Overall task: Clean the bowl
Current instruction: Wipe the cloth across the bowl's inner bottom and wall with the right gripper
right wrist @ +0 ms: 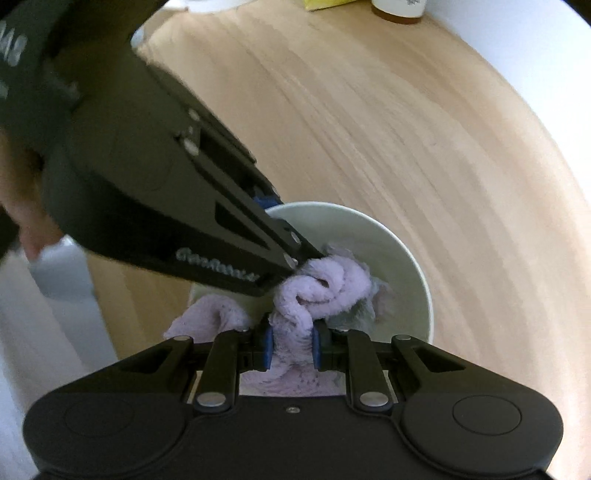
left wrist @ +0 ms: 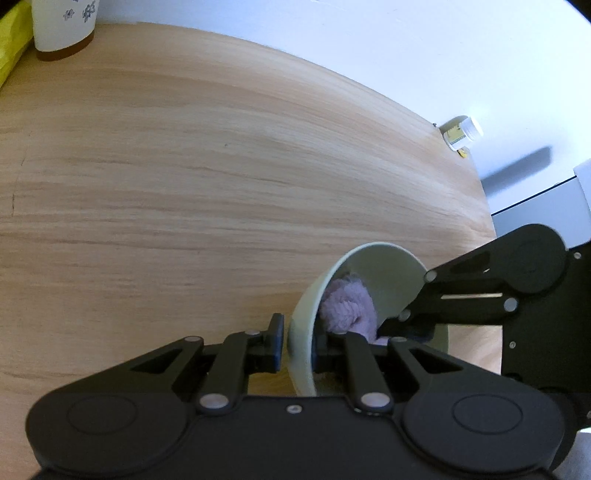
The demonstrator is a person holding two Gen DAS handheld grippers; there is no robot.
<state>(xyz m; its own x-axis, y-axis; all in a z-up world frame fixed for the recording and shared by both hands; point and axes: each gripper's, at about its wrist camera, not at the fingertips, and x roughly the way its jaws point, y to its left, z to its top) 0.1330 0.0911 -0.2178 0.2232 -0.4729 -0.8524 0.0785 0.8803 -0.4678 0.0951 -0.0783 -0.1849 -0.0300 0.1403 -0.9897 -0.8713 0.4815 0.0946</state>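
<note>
A pale green bowl [left wrist: 384,273] sits on the wooden table near its right edge. My left gripper [left wrist: 298,347] is shut on the bowl's rim, one finger outside and one inside. A lilac cloth [left wrist: 347,306] is bunched inside the bowl. In the right wrist view my right gripper [right wrist: 291,349] is shut on the cloth [right wrist: 325,284] and presses it into the bowl [right wrist: 399,251]. The left gripper [right wrist: 177,206] crosses in from the upper left and holds the rim. The right gripper [left wrist: 406,325] reaches into the bowl from the right.
A white flowered cup [left wrist: 62,26] and a yellow object [left wrist: 13,40] stand at the table's far left corner. A small white-capped bottle [left wrist: 463,133] lies at the far right edge. The table edge [left wrist: 484,206] drops off close to the bowl.
</note>
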